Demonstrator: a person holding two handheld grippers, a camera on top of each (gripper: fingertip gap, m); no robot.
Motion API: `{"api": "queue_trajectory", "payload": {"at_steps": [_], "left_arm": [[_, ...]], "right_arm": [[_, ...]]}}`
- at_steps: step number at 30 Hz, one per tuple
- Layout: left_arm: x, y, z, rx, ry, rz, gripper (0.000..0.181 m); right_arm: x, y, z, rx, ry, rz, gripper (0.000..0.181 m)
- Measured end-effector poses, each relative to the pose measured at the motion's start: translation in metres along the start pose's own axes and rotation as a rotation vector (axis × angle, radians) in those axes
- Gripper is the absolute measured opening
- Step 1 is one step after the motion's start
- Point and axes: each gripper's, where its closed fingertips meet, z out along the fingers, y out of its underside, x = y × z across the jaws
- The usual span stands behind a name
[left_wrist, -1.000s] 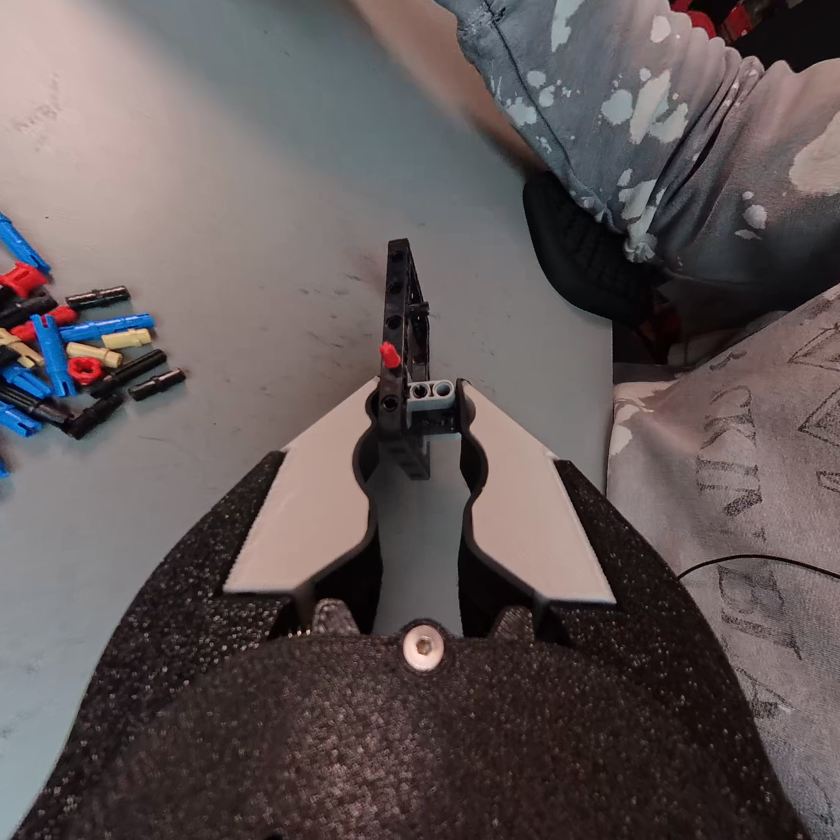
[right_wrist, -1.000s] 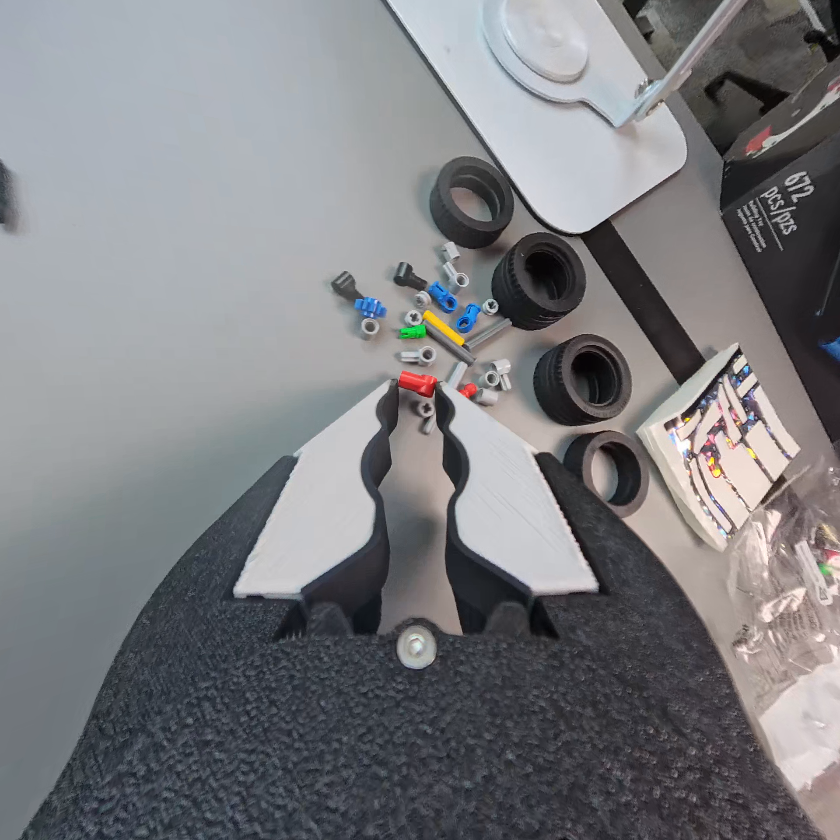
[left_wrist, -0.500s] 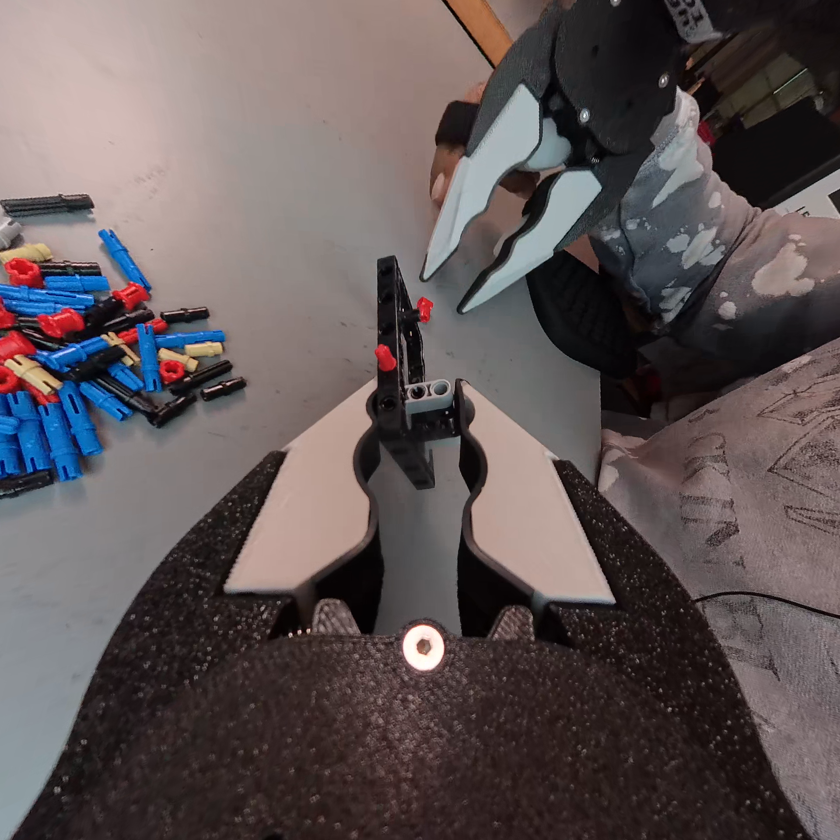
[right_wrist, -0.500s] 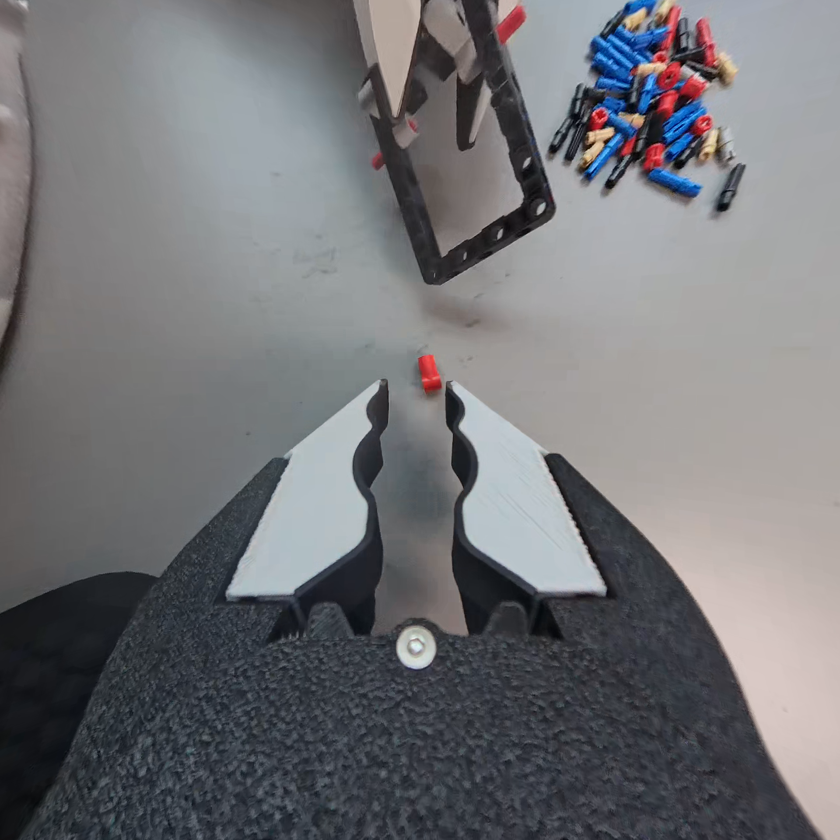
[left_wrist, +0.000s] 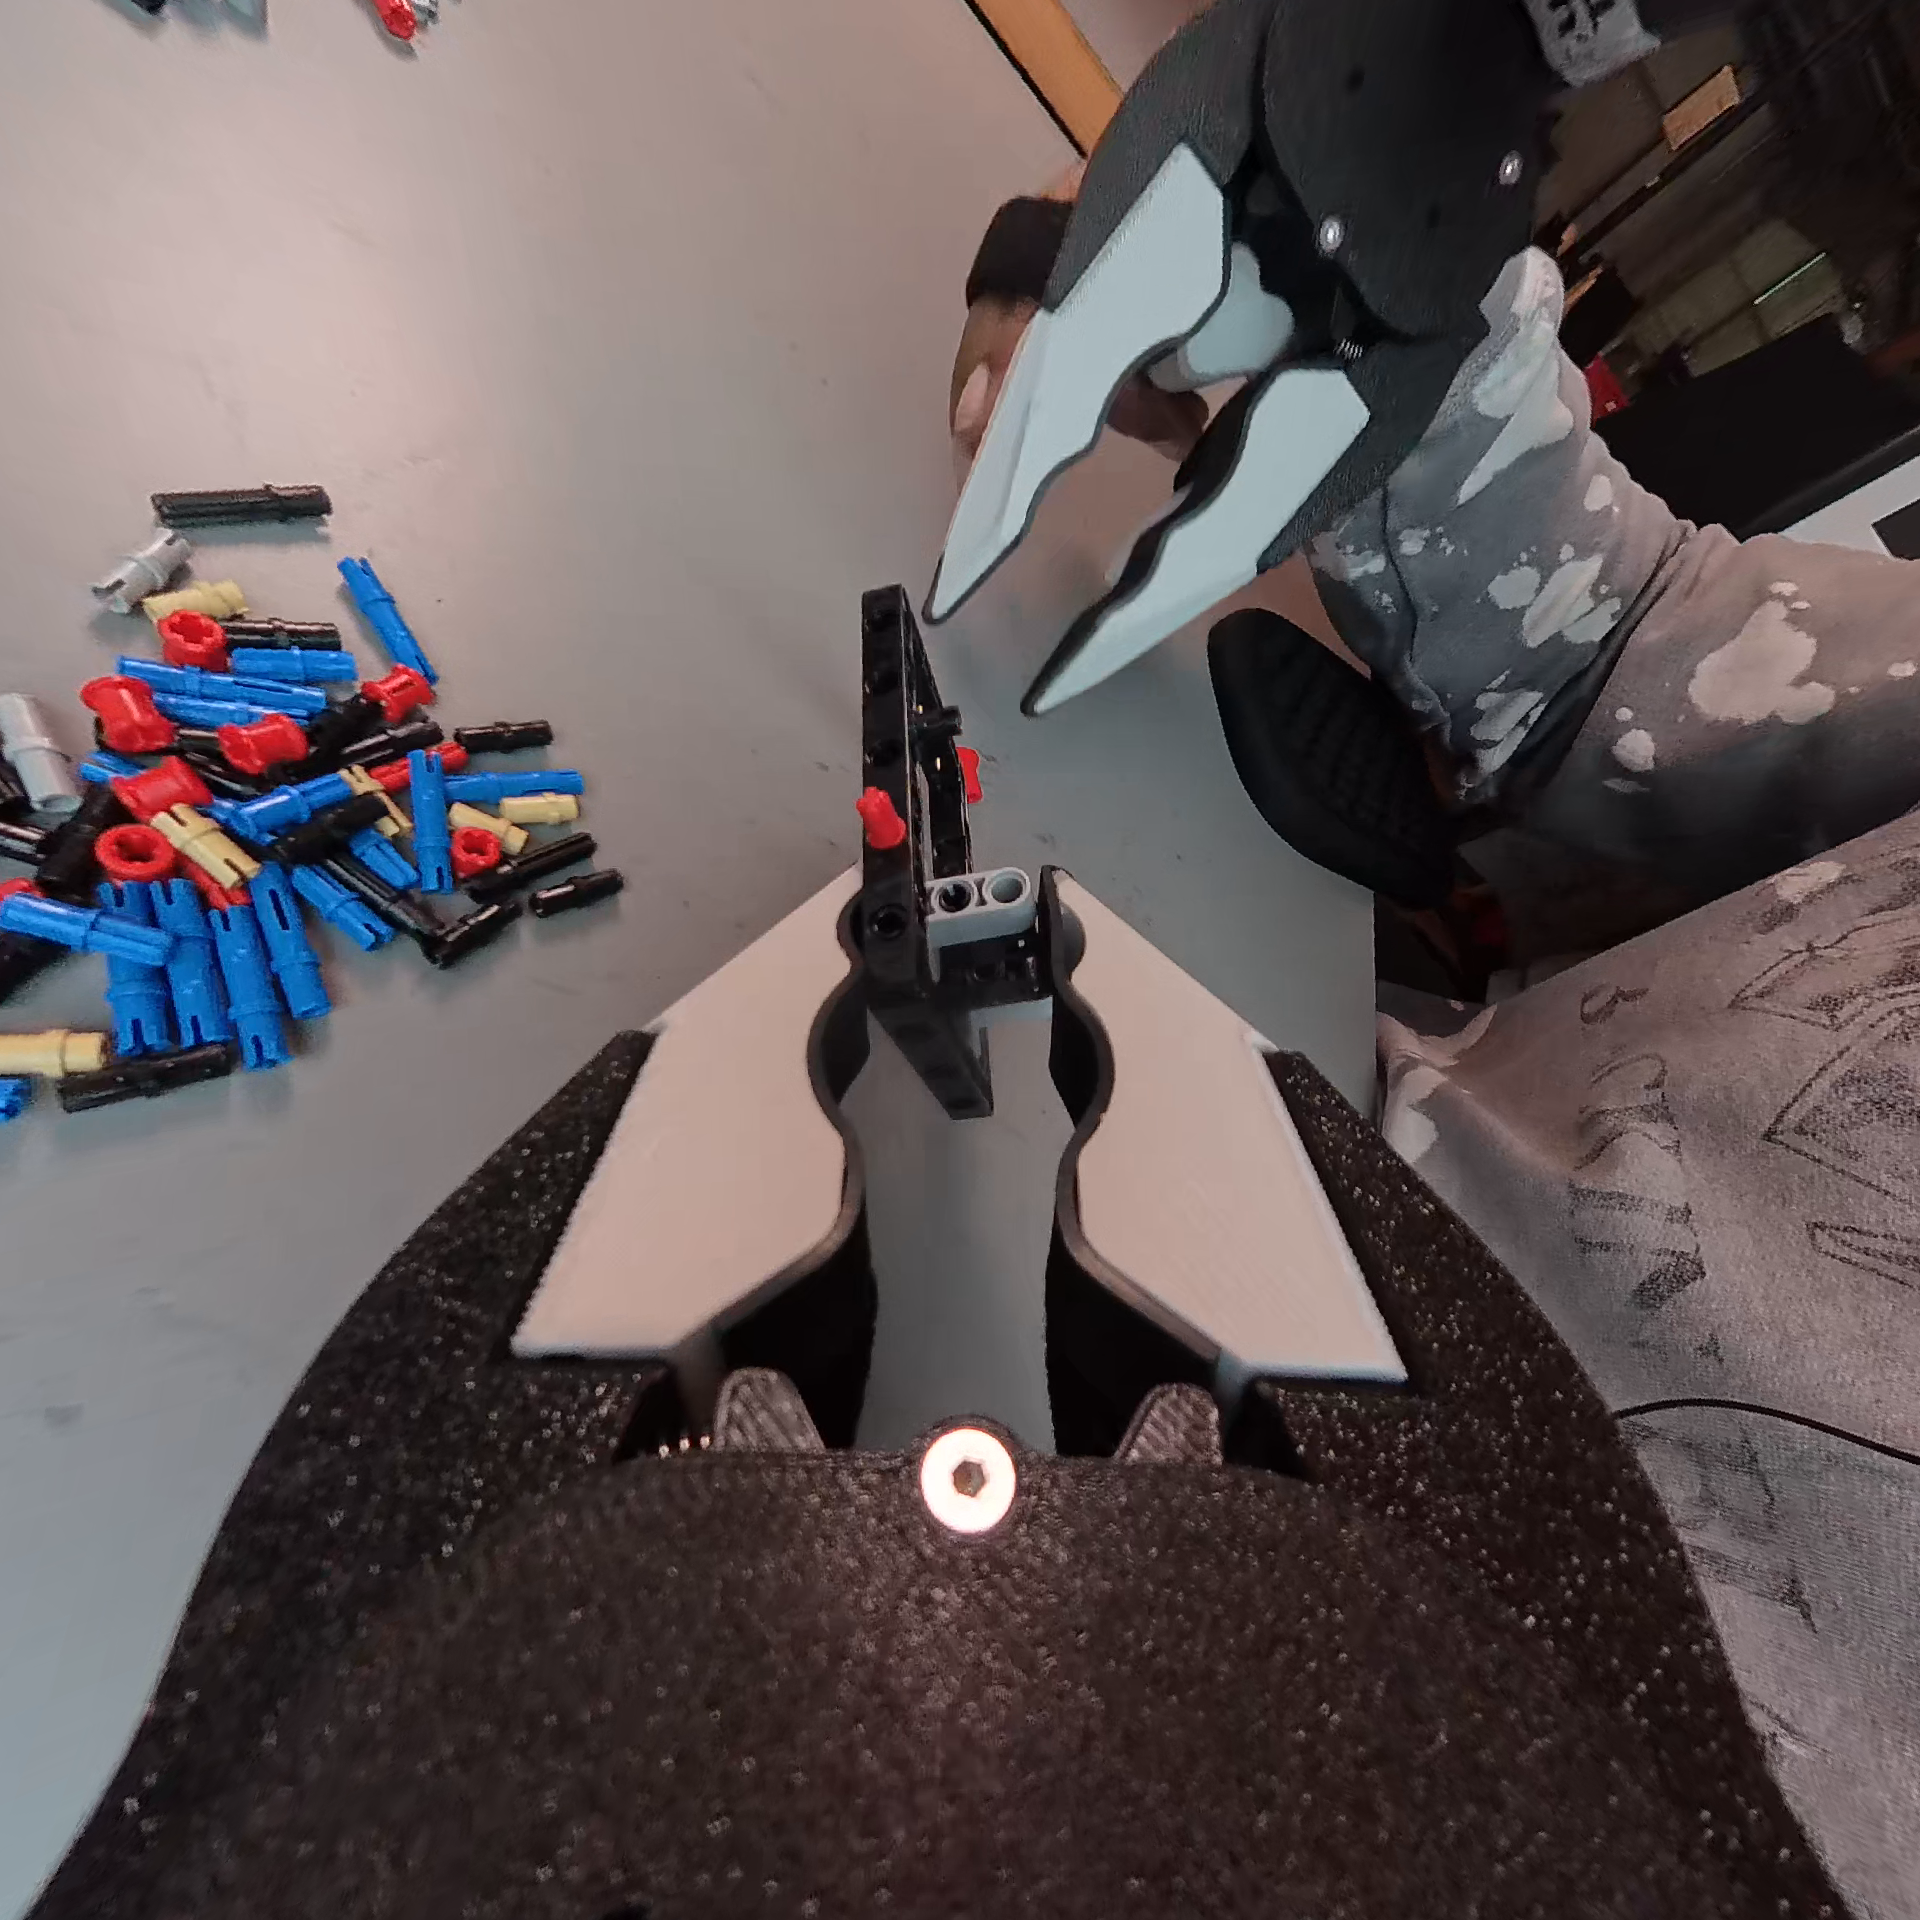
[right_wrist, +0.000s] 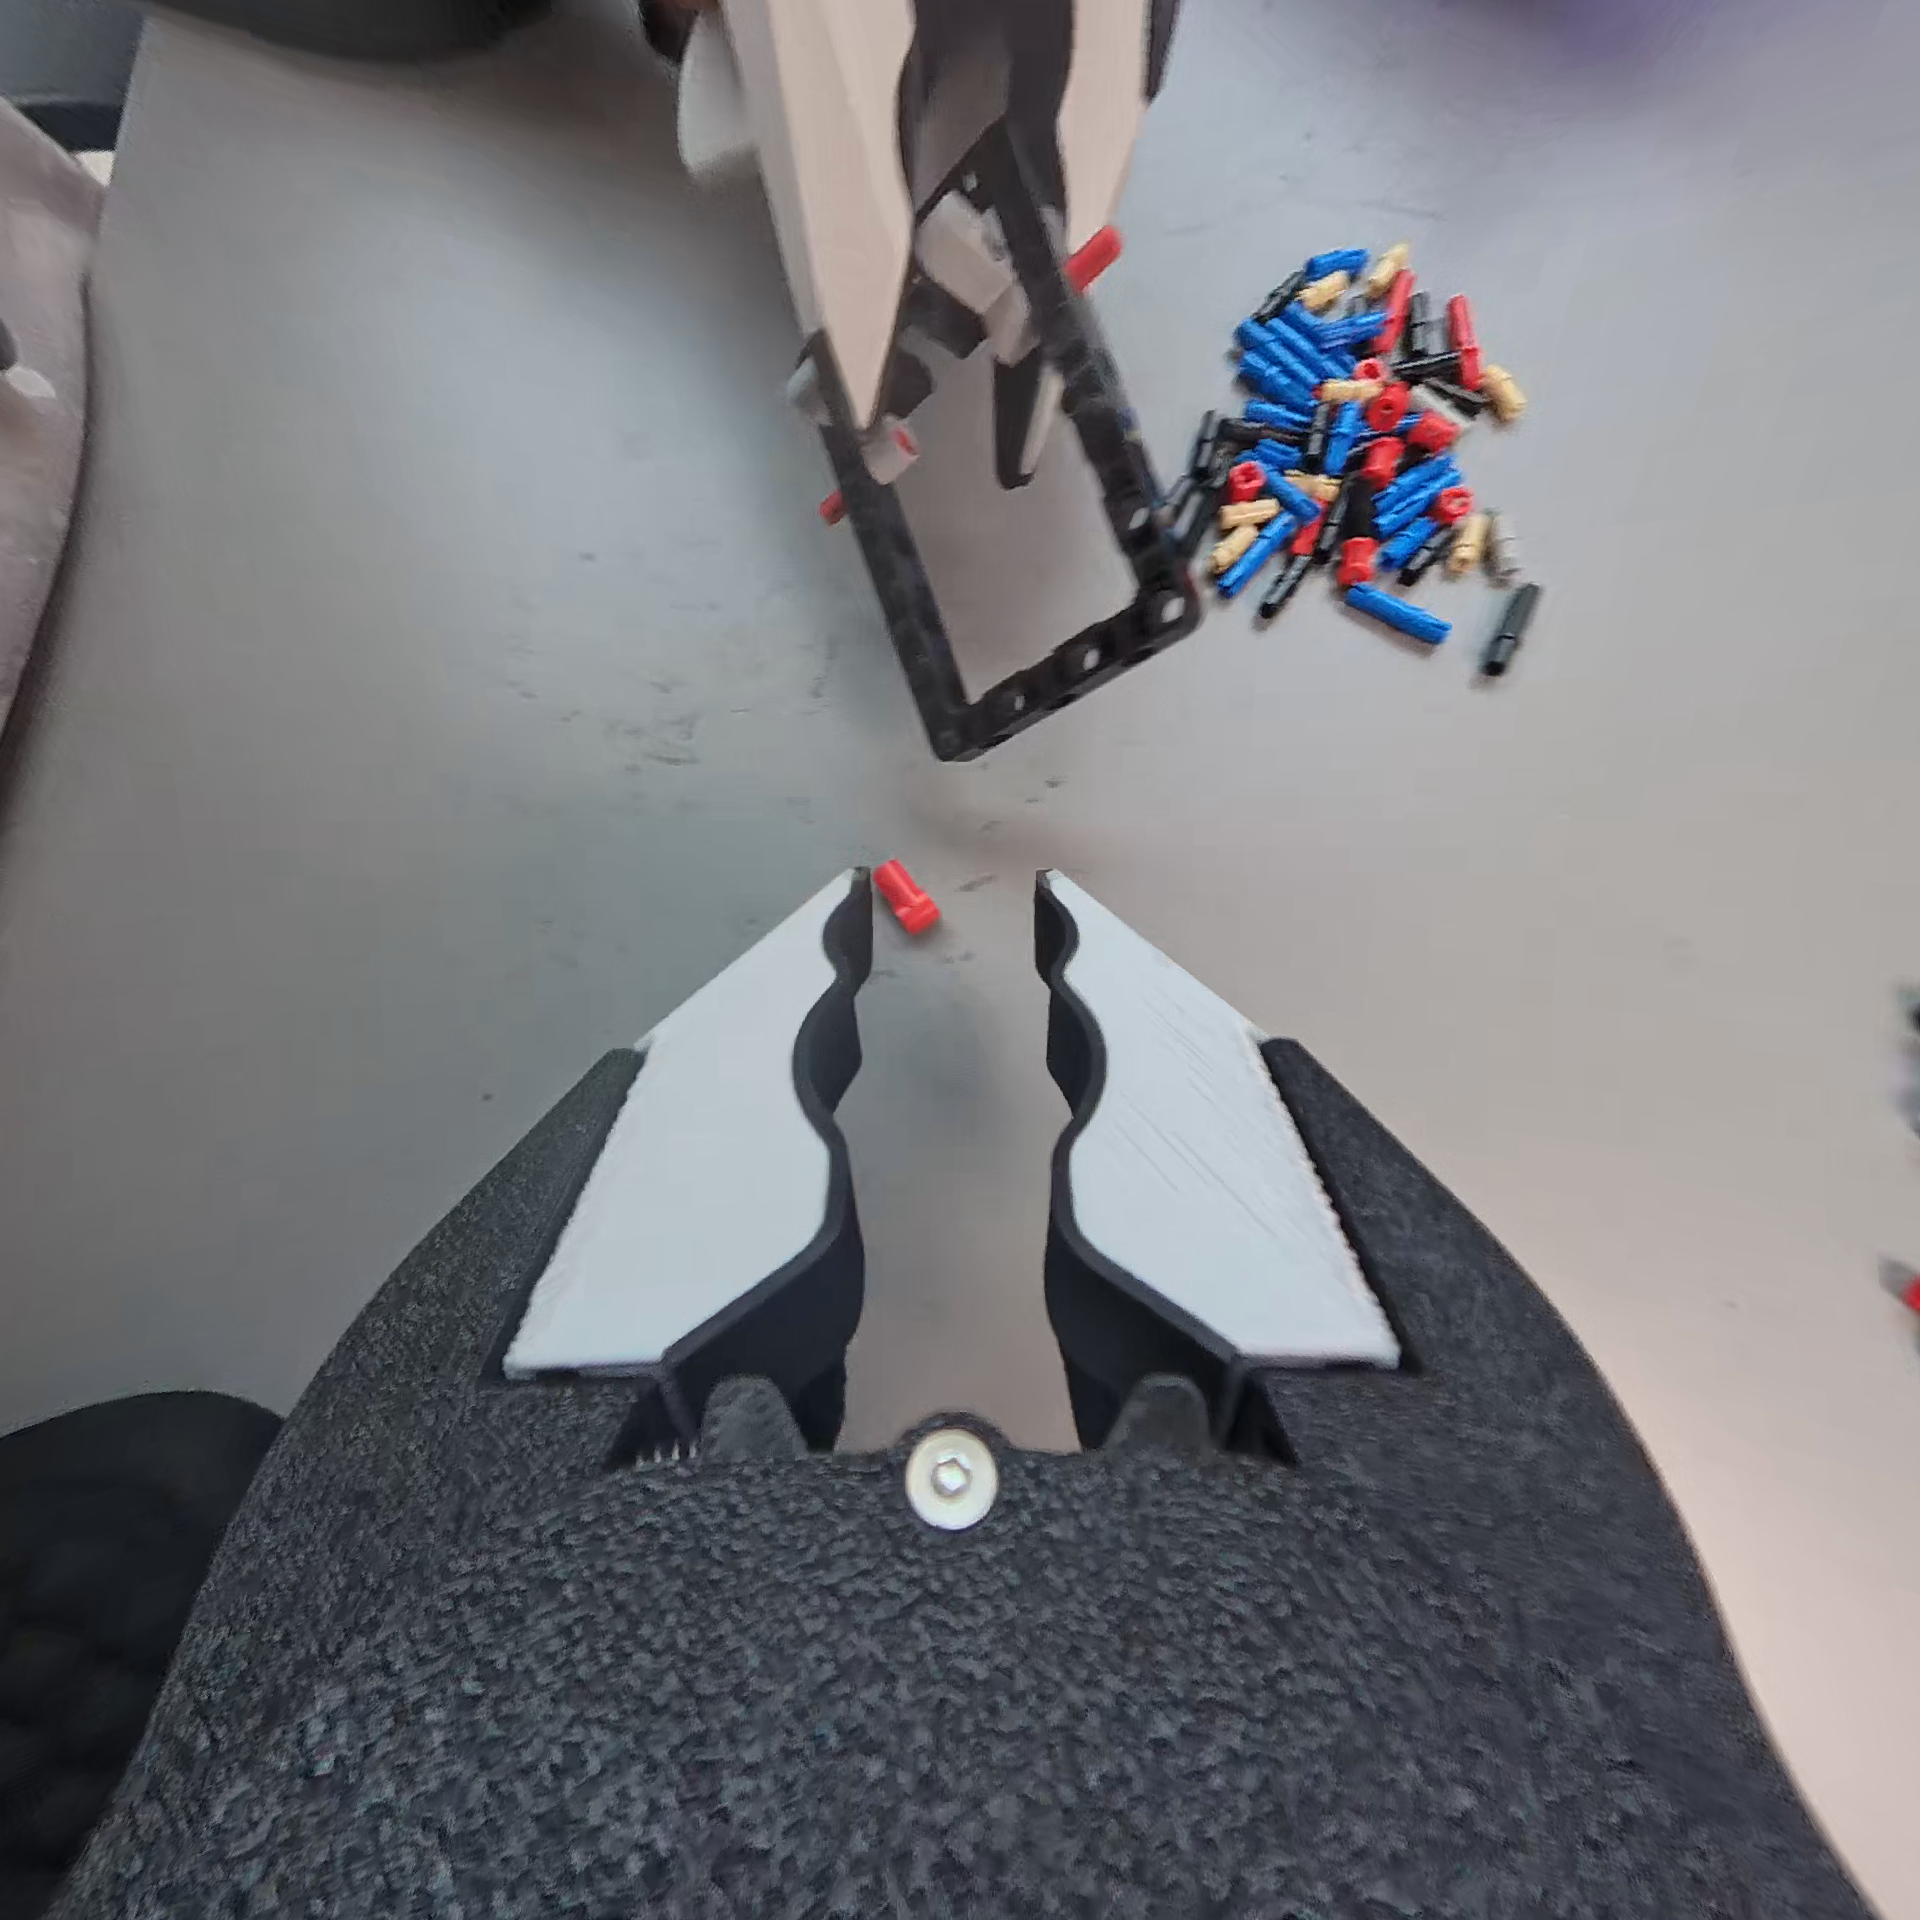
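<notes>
My left gripper (left_wrist: 951, 904) is shut on a black rectangular frame (left_wrist: 894, 748), gripping it together with a grey connector (left_wrist: 977, 896), and holds it upright on edge. Two red pins (left_wrist: 878, 812) stick out of the frame's sides. My right gripper (right_wrist: 953, 883) is open and empty over the grey table. A loose red pin (right_wrist: 904, 896) lies between its tips, close to the left fingertip. The frame (right_wrist: 1049, 675) hangs just beyond them. In the left wrist view the right gripper (left_wrist: 982, 660) points down beside the frame's far end.
A pile of blue, red, black and tan pins (left_wrist: 260, 810) lies left of the frame, and it also shows in the right wrist view (right_wrist: 1361, 447). The table edge (left_wrist: 1369, 997) runs close on the right, with a person's paint-spotted sleeve (left_wrist: 1558, 623) and a black seat (left_wrist: 1320, 748) beyond. Left tips to right tips: about 8 centimetres.
My right gripper swung from the small parts beside the tyres over to the frame. The red pin has left its tips and lies on the table, and the jaws have opened wider. The left gripper keeps hold of the frame.
</notes>
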Motion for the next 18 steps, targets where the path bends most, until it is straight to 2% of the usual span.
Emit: {"api": "queue_trajectory", "payload": {"at_steps": [1,2,4,5,8,10,13,16,18], "left_arm": [[0.000,-0.001,-0.001,0.007,0.002,-0.002,0.029],[0.000,-0.002,-0.002,0.011,0.003,-0.004,0.028],[0.000,-0.002,-0.003,0.014,0.003,-0.005,0.028],[0.000,-0.002,-0.003,0.012,0.003,-0.003,0.028],[0.001,-0.002,-0.002,0.009,0.000,0.004,0.029],[0.001,-0.002,-0.002,0.010,0.001,0.003,0.028],[0.001,-0.002,-0.002,0.011,0.003,-0.001,0.028],[0.001,-0.002,-0.002,0.014,0.005,-0.001,0.028],[0.001,-0.003,-0.002,0.018,0.009,-0.007,0.028]], "right_arm": [[-0.008,0.003,0.006,-0.021,-0.028,-0.011,0.033],[-0.013,0.005,0.012,-0.040,-0.042,-0.019,0.032],[-0.016,0.013,0.020,-0.084,-0.039,-0.040,0.011],[-0.015,0.012,0.018,-0.078,-0.031,-0.057,0.007],[0.008,0.011,0.005,-0.057,0.039,-0.035,0.007],[0.048,0.007,-0.013,-0.004,0.147,0.014,0.007],[0.133,0.014,-0.045,0.038,0.402,0.096,0.007],[0.194,0.044,-0.053,-0.048,0.520,0.211,0.011],[0.213,0.060,-0.049,-0.104,0.547,0.250,0.015]]}}
